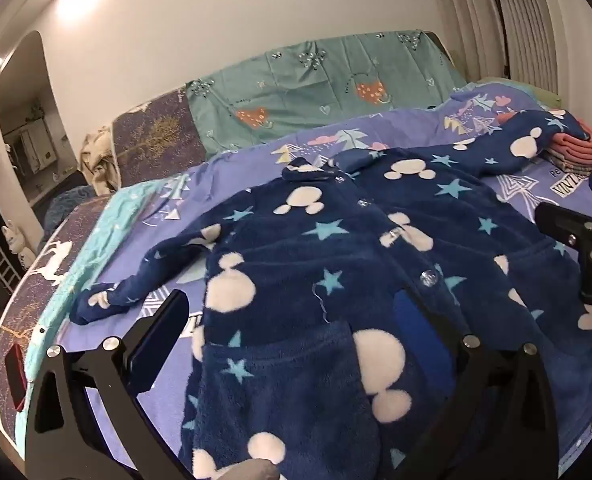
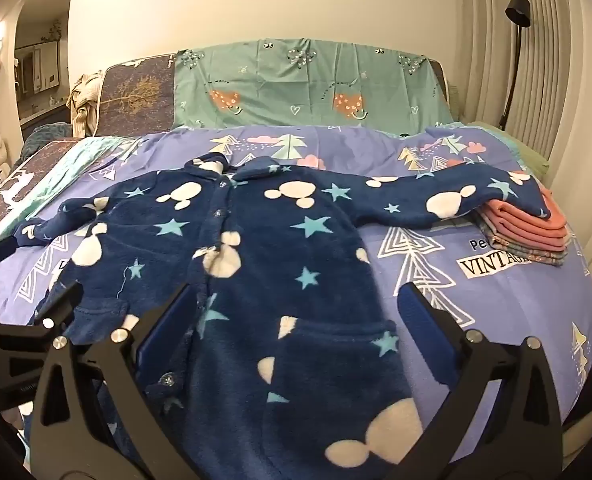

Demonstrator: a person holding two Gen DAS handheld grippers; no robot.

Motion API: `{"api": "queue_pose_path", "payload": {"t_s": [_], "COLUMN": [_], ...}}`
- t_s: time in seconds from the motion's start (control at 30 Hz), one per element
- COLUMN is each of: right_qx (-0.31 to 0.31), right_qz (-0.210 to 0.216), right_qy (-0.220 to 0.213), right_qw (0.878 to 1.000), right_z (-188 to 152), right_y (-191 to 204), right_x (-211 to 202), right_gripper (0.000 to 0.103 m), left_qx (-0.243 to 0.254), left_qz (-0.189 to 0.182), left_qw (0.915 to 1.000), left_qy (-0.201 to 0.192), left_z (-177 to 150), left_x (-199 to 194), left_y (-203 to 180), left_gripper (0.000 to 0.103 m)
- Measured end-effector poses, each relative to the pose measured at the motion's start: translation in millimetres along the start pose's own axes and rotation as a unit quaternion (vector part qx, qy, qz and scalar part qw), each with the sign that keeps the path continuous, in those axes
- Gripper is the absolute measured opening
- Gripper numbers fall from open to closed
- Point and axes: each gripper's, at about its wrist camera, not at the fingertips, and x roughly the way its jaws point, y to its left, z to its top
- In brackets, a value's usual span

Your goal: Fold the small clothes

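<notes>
jacket [image 1: 335, 264]: navy fleece, stars and white mouse-head shapes, spread flat front-up on sheet [image 1: 240, 152]; fills centre and lower half of both views
buttons [image 1: 427, 278]: placket closed as far as visible, runs down centre of left view
left sleeve [image 1: 108, 300]: stretched out toward lower left of left view, cuff slightly bunched
right sleeve [image 2: 447, 200]: stretched toward right of right view, cuff draped over stack [image 2: 531, 228]
stack: pink and patterned pieces, already folded, piled at right edge of right view; counts as done work, judged from neat layers
left gripper [image 1: 299, 332]: jaws spread full wide over lower left of jacket, nothing pinched; one finger over sheet, other over fleece
right gripper [image 2: 296, 320]: jaws spread full wide above lower right panel and pocket, nothing held; contact with fleece unclear
progress: jacket laid out, no fold in it yet; sleeves, sides and hem all unfolded
left to do: probably sleeves in across chest, sides in, hem up to collar [image 2: 232, 170], then onto stack
snag: right cuff rests on stack, so pulling that sleeve in may drag top pink piece
other: second gripper visible at right edge of left view and lower left edge of right view; both sit at near hem
</notes>
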Motion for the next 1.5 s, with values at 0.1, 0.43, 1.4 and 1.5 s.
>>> {"api": "queue_pose_path", "payload": {"t_s": [0.1, 0.43, 1.4, 1.5], "right_qx": [-0.001, 0.006, -0.019, -0.026], "right_qz": [0.003, 0.003, 0.006, 0.013], "right_qy": [0.001, 0.008, 0.022, 0.022], "right_qw": [1.0, 1.0, 1.0, 0.999], "right_z": [-0.9, -6.8, -1.5, 0.1], "right_y": [-0.4, 1.4, 27.9, 36.8], "right_x": [0.0, 4.3, 9.0, 10.5], "right_gripper": [0.101, 0.101, 0.101, 0.101], "left_qx": [-0.002, -0.005, -0.028, -0.033], "left_qz": [-0.015, -0.029, -0.017, -0.011], "left_qw": [0.9998, 0.9991, 0.9986, 0.9987], "left_qy": [0.008, 0.029, 0.041, 0.038], "left_z": [-4.5, -7.4, -24.9, -26.6], "left_x": [3.0, 7.7, 18.5, 17.3], "left_y": [0.2, -3.8, 18.9, 25.8], "left_gripper": [0.102, 0.102, 0.102, 0.102]}}
